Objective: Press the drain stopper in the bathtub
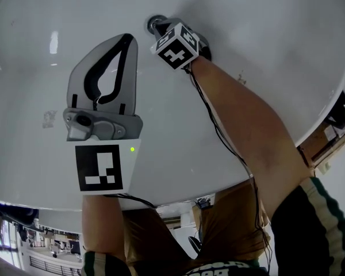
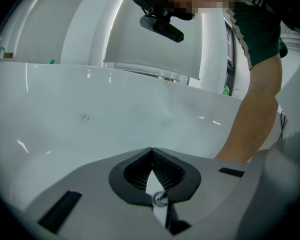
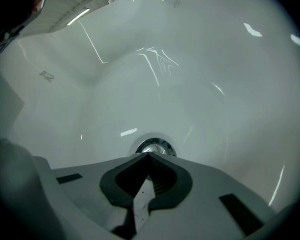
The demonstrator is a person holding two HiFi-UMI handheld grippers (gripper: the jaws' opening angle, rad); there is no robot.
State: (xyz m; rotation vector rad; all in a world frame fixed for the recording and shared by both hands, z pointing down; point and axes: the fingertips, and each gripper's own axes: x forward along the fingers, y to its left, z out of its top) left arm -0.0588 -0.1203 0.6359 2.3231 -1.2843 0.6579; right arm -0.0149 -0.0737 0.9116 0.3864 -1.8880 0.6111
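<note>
Nearest the person, at the bathtub's (image 1: pixel 264 33) near rim, the left hand-held gripper (image 1: pixel 128 38) hangs above the white tub floor. Its jaws are pressed together on nothing, and the left gripper view shows only bare tub wall past the tips. It looks parked there to stay clear of the working side. A small green light (image 1: pixel 131 149) glows beside the black-and-white square marker (image 1: pixel 99 167) on its cube.

Further in, the right forearm (image 1: pixel 241 119) reaches down and across the tub with a thin black cable (image 1: pixel 218 132) running along it. It carries the right hand-held gripper (image 3: pixel 148 155) toward the far wall. These jaws are also shut tight and empty, which fits the job, since closed tips make one blunt point for pushing.

The round chrome drain stopper (image 3: pixel 153 147) sits in the tub floor, well away from the near rim, just past the right gripper's tips. In the head view the stopper (image 1: pixel 156 22) peeks out beside that gripper's marker cube (image 1: pixel 175 45). The tips are at the stopper's near edge, but I cannot tell whether they touch it. The press itself looks about to begin or only just begun.

No brand can be read. A faint grey mark (image 3: pixel 47 76) on the tub wall is too blurred to make out, and the print on the person's waistband is cut off.
</note>
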